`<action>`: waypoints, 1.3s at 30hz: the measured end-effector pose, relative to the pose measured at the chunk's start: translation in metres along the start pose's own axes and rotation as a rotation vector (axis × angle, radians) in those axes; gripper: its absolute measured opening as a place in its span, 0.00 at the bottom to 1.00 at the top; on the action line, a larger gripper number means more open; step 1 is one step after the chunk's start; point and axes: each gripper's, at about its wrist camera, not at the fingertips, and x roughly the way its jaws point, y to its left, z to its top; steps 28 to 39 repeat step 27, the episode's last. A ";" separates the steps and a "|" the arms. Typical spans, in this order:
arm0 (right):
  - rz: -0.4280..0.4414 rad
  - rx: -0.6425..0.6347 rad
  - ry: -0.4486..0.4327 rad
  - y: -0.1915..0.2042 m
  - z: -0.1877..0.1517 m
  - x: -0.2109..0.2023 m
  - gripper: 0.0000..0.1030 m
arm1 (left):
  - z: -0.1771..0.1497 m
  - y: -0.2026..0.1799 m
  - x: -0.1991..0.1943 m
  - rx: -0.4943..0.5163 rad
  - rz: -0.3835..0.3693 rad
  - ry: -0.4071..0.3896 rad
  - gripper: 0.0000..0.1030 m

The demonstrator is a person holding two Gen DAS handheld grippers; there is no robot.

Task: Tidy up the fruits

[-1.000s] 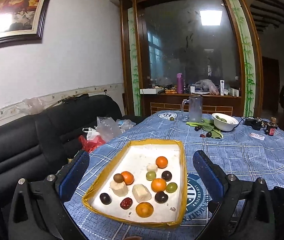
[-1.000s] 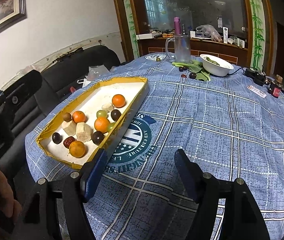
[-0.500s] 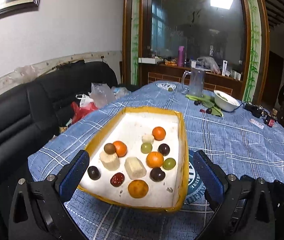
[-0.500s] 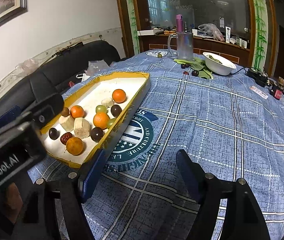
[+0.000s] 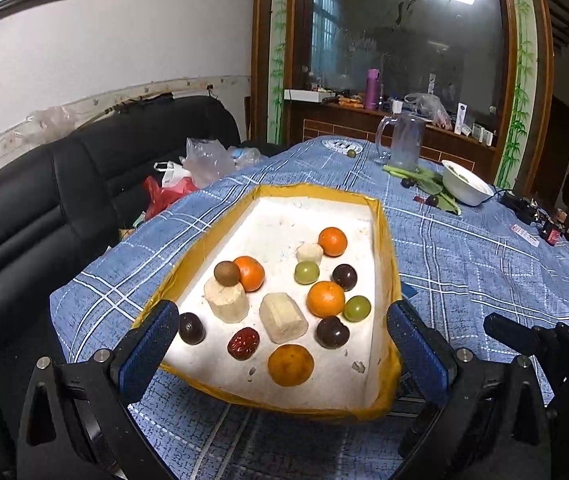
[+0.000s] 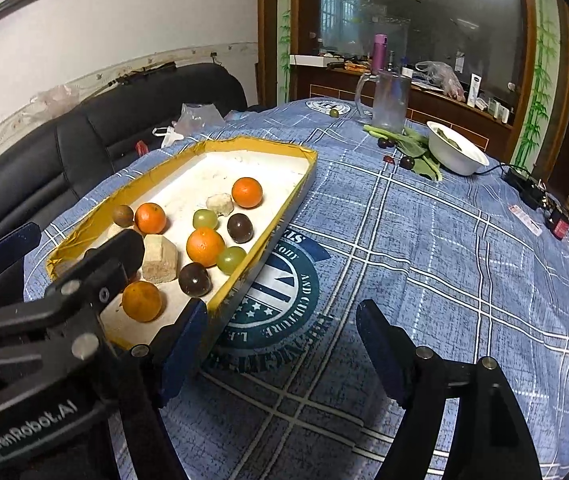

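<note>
Now the left gripper [image 5: 282,336] has closed in over the tray [image 5: 384,240].

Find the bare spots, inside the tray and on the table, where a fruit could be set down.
Free: the tray floor's far end, beyond the farthest orange; the tablecloth between tray and white bowl. Crowded: the tray's near half, and around the glass jug.

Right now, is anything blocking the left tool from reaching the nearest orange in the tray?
Nothing visible does. The left tool hangs open over the tray's near end, and the nearest orange lies between its fingers, apart from its neighbours.
</note>
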 end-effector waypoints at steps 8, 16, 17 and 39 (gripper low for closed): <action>0.003 -0.018 0.018 0.007 0.004 0.010 0.81 | -0.001 0.006 0.010 -0.019 -0.007 0.029 1.00; 0.000 -0.038 0.034 0.014 0.008 0.020 0.82 | 0.000 0.014 0.017 -0.033 -0.011 0.048 1.00; -0.001 -0.041 0.037 0.016 0.009 0.021 0.82 | 0.002 0.016 0.018 -0.031 -0.010 0.047 1.00; 0.021 -0.039 0.022 0.021 0.018 0.023 0.82 | 0.017 0.018 0.015 -0.025 0.010 0.046 1.00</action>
